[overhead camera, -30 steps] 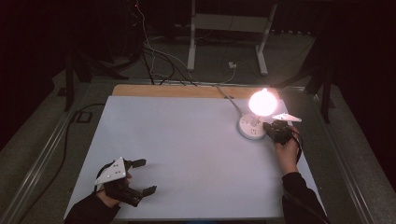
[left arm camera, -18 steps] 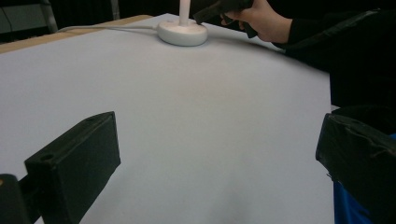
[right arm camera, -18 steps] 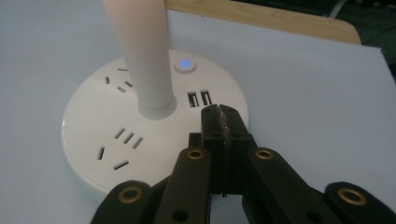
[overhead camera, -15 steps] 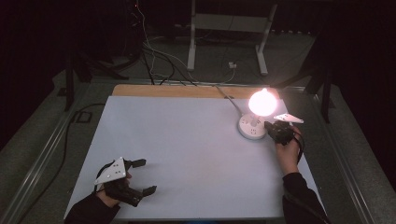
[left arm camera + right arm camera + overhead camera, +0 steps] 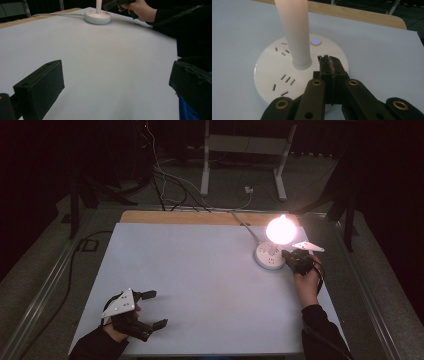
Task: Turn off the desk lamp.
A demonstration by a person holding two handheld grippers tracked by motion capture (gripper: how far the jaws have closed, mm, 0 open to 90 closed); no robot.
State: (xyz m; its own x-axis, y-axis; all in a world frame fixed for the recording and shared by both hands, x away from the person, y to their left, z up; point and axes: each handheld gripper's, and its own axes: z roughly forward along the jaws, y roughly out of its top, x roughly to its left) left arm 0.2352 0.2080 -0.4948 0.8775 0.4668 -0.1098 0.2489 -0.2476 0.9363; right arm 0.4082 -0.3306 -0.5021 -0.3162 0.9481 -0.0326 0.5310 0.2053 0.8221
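A lit lamp (image 5: 280, 229) glows on a round white socket base (image 5: 268, 256) at the table's right rear. In the right gripper view the base (image 5: 274, 75) shows several plug slots, a blue-lit button (image 5: 316, 41) and the lamp's white stem (image 5: 295, 32). My right gripper (image 5: 329, 59) is shut with nothing between its jaws, its tips just over the base's near edge, below the button. In the high view that gripper (image 5: 289, 256) touches the base's right side. My left gripper (image 5: 154, 309) stands open at the table's front left, nothing in it.
The white table top (image 5: 200, 275) has a wooden strip (image 5: 180, 217) along its far edge. The lamp's grey cord (image 5: 245, 225) runs off the back. Cables (image 5: 165, 185) and a white stand (image 5: 240, 150) sit on the dark floor beyond.
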